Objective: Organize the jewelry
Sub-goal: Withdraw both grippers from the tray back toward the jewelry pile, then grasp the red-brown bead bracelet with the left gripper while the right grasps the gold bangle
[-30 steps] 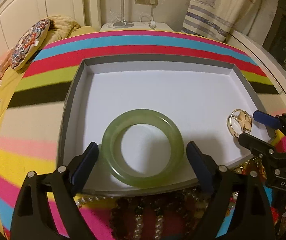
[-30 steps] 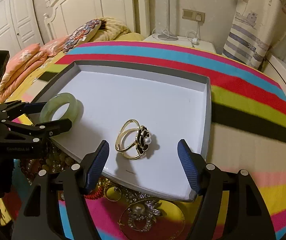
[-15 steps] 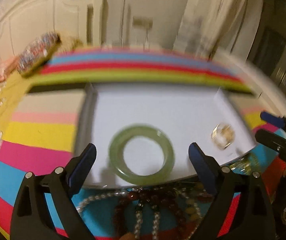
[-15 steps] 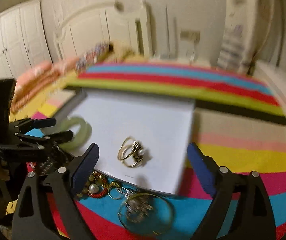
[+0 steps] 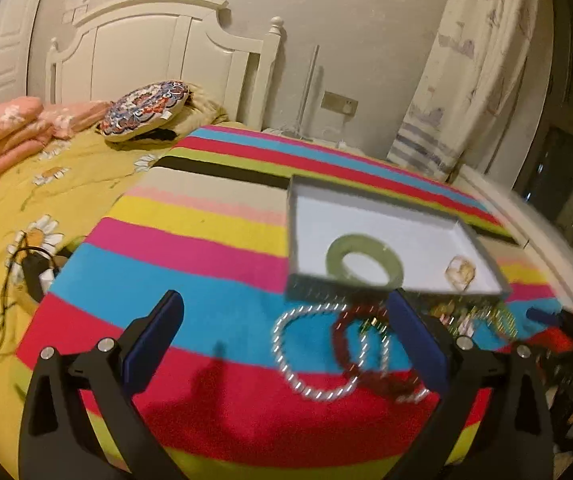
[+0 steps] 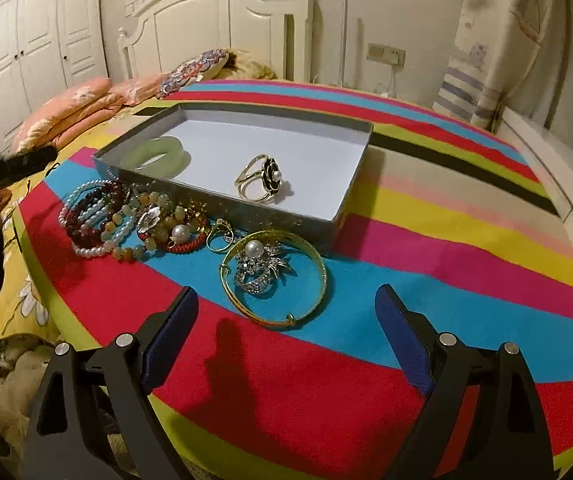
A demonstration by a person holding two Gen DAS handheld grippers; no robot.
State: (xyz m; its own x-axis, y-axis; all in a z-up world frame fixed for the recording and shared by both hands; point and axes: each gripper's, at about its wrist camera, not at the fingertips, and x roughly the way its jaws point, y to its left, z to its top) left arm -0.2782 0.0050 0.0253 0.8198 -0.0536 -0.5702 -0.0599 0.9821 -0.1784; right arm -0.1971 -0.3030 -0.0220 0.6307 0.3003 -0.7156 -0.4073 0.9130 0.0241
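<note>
Gold bangle (image 6: 274,278) next: with both tongs (image 6: 286,330) (image 5: 282,344) wide and empty, straddle one side of the hoop, clear of the brooch (image 6: 260,270), then into the tray (image 6: 286,216).

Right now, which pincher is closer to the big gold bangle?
Right. The right gripper is open just in front of the gold bangle. The left gripper is open over the bead bracelets, further left.

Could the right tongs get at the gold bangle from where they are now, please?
Probably yes. The right tongs are open and empty, and the gold bangle lies flat just ahead with only bare blanket between. A brooch sits inside the bangle, though, which could complicate the grip.
</note>
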